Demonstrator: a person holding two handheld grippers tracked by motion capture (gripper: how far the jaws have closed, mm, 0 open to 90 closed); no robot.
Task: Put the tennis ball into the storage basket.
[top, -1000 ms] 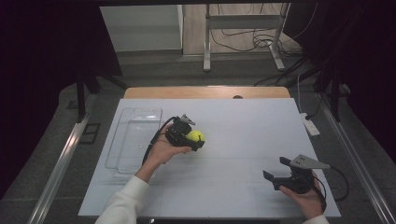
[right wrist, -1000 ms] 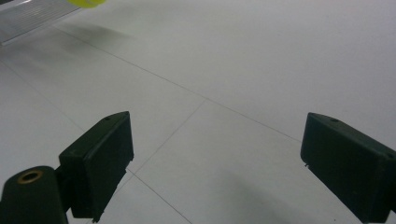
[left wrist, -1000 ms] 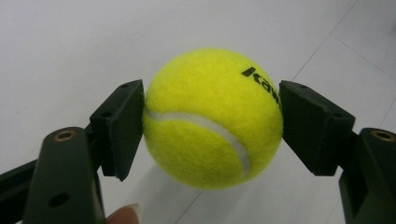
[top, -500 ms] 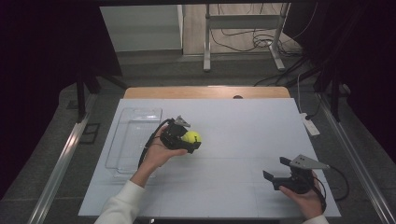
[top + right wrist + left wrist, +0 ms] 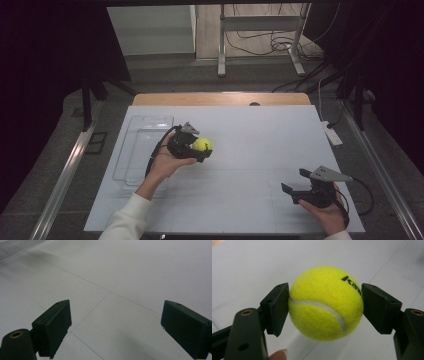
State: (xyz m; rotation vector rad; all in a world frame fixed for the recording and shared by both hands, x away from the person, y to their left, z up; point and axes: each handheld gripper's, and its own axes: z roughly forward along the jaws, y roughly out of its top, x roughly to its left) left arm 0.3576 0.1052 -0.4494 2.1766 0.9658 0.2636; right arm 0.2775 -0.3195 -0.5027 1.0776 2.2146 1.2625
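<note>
Your left hand-held gripper [image 5: 200, 148] clamps the tennis ball [image 5: 325, 303] above the table [image 5: 260, 135], just right of the clear tray [image 5: 131, 150]; your right hand-held gripper [image 5: 296, 186] waits open, near right. Grip sits at mid-ball: a jolt could squirt it free.

High view: above near edge, facing forward-down over white rectangular table [image 5: 240, 130]. Gripper views: close, low over same white surface [image 5: 130, 272].
</note>
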